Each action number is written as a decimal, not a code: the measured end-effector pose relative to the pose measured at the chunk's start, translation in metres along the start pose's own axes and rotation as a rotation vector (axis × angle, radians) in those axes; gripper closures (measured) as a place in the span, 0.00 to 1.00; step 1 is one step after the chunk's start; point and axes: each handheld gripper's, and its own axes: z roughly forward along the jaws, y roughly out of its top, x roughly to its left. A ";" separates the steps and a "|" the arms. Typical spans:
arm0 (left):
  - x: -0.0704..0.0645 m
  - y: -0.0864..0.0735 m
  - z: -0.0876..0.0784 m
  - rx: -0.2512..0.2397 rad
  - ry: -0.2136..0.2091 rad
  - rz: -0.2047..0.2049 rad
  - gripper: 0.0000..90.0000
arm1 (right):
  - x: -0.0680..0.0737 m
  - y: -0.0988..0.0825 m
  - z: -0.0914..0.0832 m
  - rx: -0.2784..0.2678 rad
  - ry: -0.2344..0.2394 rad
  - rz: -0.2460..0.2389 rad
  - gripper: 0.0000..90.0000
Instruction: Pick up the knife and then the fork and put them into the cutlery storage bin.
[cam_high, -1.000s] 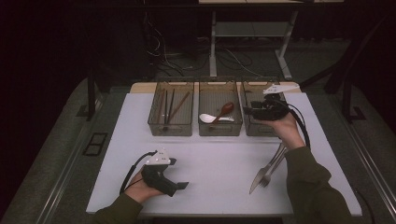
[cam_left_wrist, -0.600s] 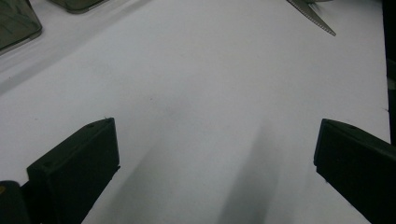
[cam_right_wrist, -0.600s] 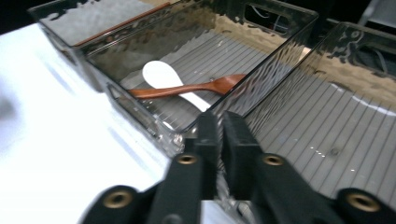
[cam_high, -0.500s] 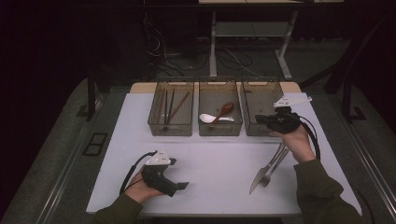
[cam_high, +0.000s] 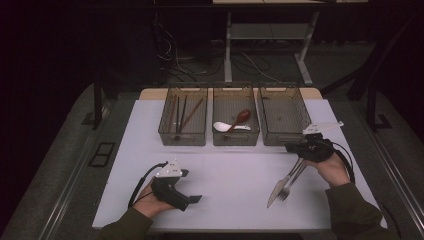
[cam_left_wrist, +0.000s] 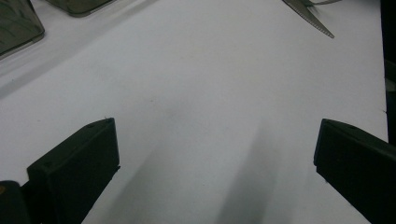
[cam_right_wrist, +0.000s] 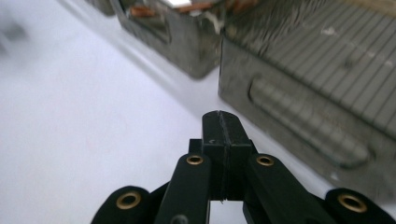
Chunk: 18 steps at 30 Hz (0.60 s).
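Observation:
A table knife and fork (cam_high: 284, 184) lie side by side on the white table (cam_high: 235, 170) at the right, tips toward me. The knife tip (cam_left_wrist: 309, 15) shows at the top of the left gripper view. My right gripper (cam_high: 291, 147) hovers just above their handles, in front of the empty right bin (cam_high: 282, 116), pointing left. Its jaws are pressed together with nothing between them (cam_right_wrist: 222, 123). My left gripper (cam_high: 192, 192) rests at the near left, pointing right. Its jaws stand wide open over bare table (cam_left_wrist: 215, 135).
Three clear bins stand in a row at the back. The left bin (cam_high: 170, 131) holds chopsticks (cam_high: 184, 112), and the middle bin (cam_high: 235, 137) holds a white spoon (cam_high: 222, 127) and a brown spoon (cam_high: 241, 118). The right bin's front wall (cam_right_wrist: 303, 121) is close ahead of the right gripper.
My right gripper has come back from over the right bin toward me and down, stopping just in front of that bin above the cutlery handles. The left gripper has not moved.

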 end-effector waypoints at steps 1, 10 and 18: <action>0.000 0.000 0.000 0.000 0.000 0.000 0.00 | 0.000 -0.003 -0.001 0.010 0.001 0.002 0.99; 0.000 0.000 0.000 -0.002 -0.001 -0.002 0.00 | 0.002 -0.030 -0.008 0.074 0.001 0.002 0.99; -0.001 0.000 0.000 -0.003 -0.001 -0.002 0.00 | 0.000 -0.051 -0.005 0.148 -0.018 -0.005 0.99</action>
